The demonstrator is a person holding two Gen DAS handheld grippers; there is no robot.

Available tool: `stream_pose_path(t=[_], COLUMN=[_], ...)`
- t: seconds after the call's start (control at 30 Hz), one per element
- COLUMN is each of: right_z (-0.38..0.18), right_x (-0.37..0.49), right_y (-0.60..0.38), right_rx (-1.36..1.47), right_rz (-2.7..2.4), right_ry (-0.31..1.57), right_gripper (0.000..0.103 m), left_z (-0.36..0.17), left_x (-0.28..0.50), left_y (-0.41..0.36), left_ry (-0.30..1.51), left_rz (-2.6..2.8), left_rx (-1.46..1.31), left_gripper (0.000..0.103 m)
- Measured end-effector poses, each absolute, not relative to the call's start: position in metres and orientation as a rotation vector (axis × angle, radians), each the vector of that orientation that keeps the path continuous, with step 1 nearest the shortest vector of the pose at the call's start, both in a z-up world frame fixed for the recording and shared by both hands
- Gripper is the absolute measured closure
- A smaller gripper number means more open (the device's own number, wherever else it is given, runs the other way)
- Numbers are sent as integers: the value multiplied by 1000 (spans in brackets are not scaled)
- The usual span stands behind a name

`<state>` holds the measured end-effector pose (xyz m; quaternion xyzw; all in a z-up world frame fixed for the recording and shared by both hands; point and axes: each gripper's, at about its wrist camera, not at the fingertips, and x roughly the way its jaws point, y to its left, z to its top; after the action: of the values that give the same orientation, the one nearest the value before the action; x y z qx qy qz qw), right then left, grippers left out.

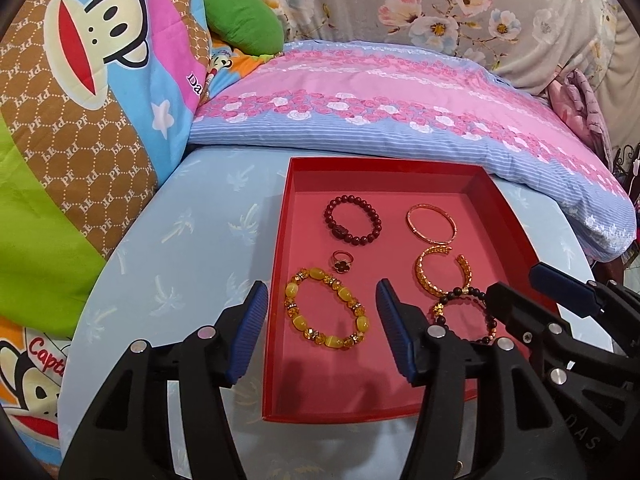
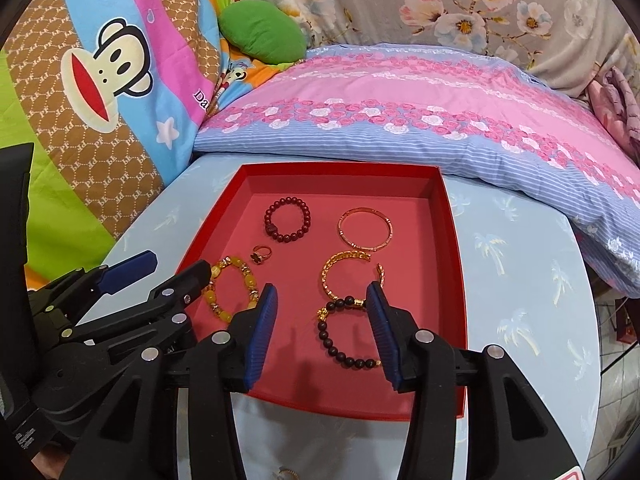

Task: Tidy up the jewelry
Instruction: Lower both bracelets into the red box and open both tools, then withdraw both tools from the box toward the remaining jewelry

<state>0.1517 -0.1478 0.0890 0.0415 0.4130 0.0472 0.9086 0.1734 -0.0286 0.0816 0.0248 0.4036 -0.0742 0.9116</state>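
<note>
While both tongs, the left tongs [image 1: 322,326] and the right tongs [image 2: 322,330], hover apart and empty over the near end of the red box [image 1: 282,236], six pieces lie spaced inside, probably for easy picking: yellow bracelet [image 1: 326,310] between the left fingers, black bracelet [image 2: 346,332] between the right.

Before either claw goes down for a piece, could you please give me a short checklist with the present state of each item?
1. Left claw open and holding nothing: ok.
2. Right claw open and holding nothing: ok.
3. All pieces lie inside the red tray: ok.
4. Yellow bead bracelet apart from the small ring: ok.
5. Dark bead bracelet clear of the open gold bangle: not ok, they meet or overlap at the near end.
6. Where the pieces are meant to go: cannot tell.
</note>
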Motion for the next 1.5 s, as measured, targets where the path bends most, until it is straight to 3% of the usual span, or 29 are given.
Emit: stream_pose_path(t=[0.13, 0.67, 1.1, 1.5], right_z=[92, 93, 88, 52], right_x=[144, 108, 72, 19], right_y=[-146, -155, -169, -190], right_rx=[88, 105, 92, 84], right_rz=[102, 99, 66, 27], right_ry=[847, 844, 847, 953], right_gripper=[57, 57, 47, 46], left_z=[85, 90, 87, 60], left_x=[165, 126, 90, 54], left_y=[-27, -30, -35, -22], left_ry=[829, 825, 825, 889], left_rz=[-140, -87, -115, -143], left_rx=[50, 70, 92, 82], left_gripper=[49, 28, 22, 22])
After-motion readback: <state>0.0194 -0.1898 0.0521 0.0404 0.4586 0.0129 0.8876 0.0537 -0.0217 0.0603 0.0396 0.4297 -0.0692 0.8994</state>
